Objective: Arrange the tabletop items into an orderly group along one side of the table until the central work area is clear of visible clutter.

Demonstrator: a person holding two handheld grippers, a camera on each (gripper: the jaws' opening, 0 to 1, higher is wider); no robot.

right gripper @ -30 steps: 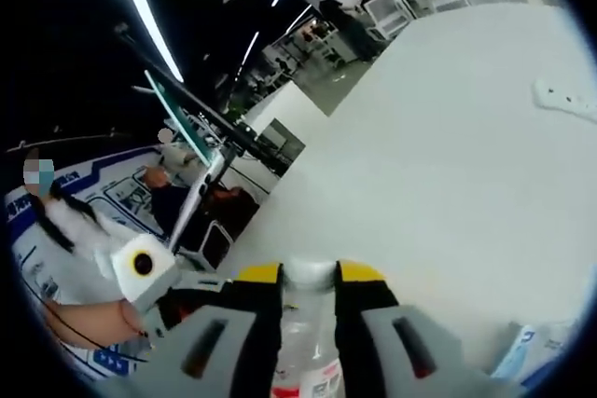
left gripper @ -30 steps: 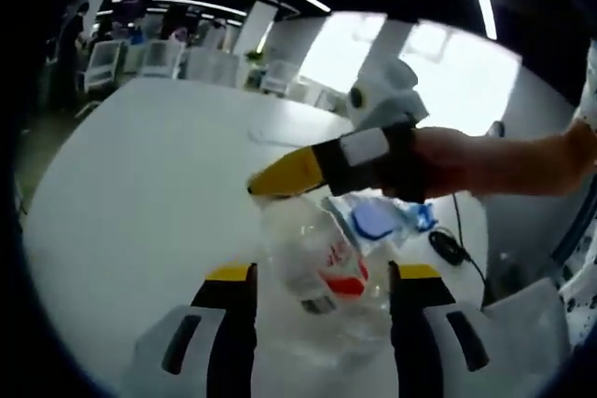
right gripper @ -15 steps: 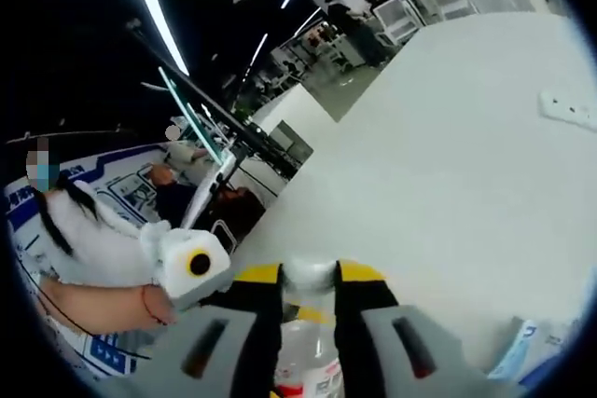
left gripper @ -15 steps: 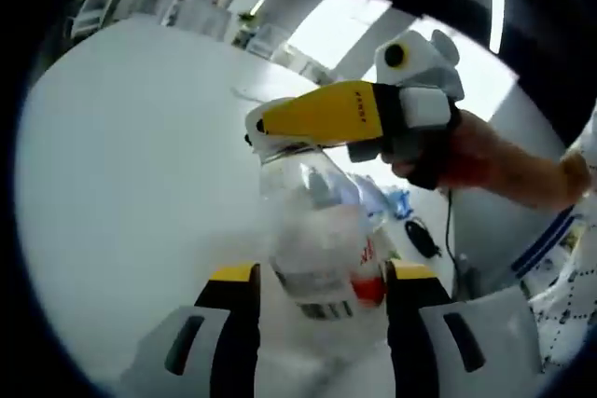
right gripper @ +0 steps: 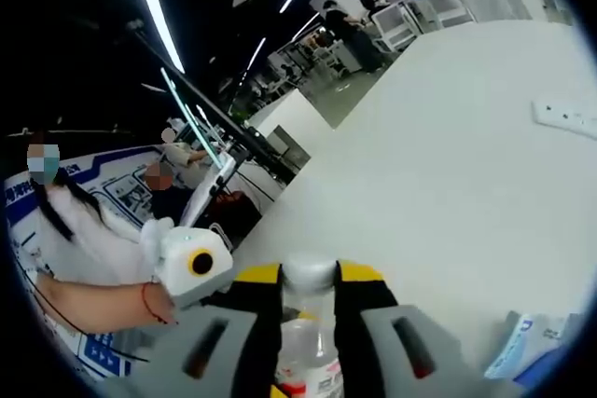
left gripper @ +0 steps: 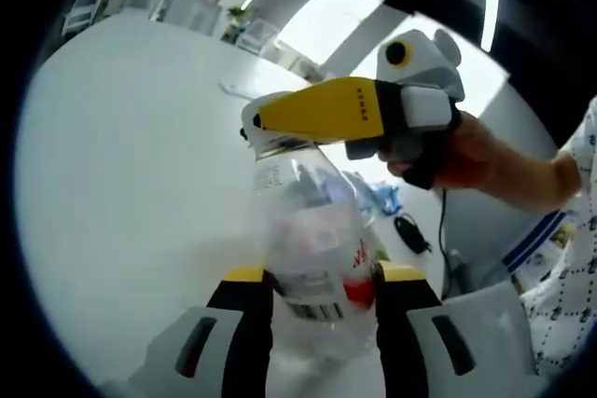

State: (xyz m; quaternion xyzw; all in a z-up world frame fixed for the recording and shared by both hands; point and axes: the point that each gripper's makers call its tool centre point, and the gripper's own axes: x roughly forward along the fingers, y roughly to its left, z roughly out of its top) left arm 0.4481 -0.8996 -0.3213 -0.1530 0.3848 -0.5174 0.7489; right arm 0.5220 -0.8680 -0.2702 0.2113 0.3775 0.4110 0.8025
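Both tongs grip a clear plastic bottle (left gripper: pixel 312 249).

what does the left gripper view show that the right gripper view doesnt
Left gripper view: the clear bottle's whole body and red label between the left gripper's jaws, plus a black mouse on its cable.

Right gripper view: a white power strip far across the table.

Both: the bottle, its cap clamped by the right gripper, and the blue-and-white packet.

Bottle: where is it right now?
The clear bottle stands between the left gripper jaws, its neck clamped by the right gripper above the white table.
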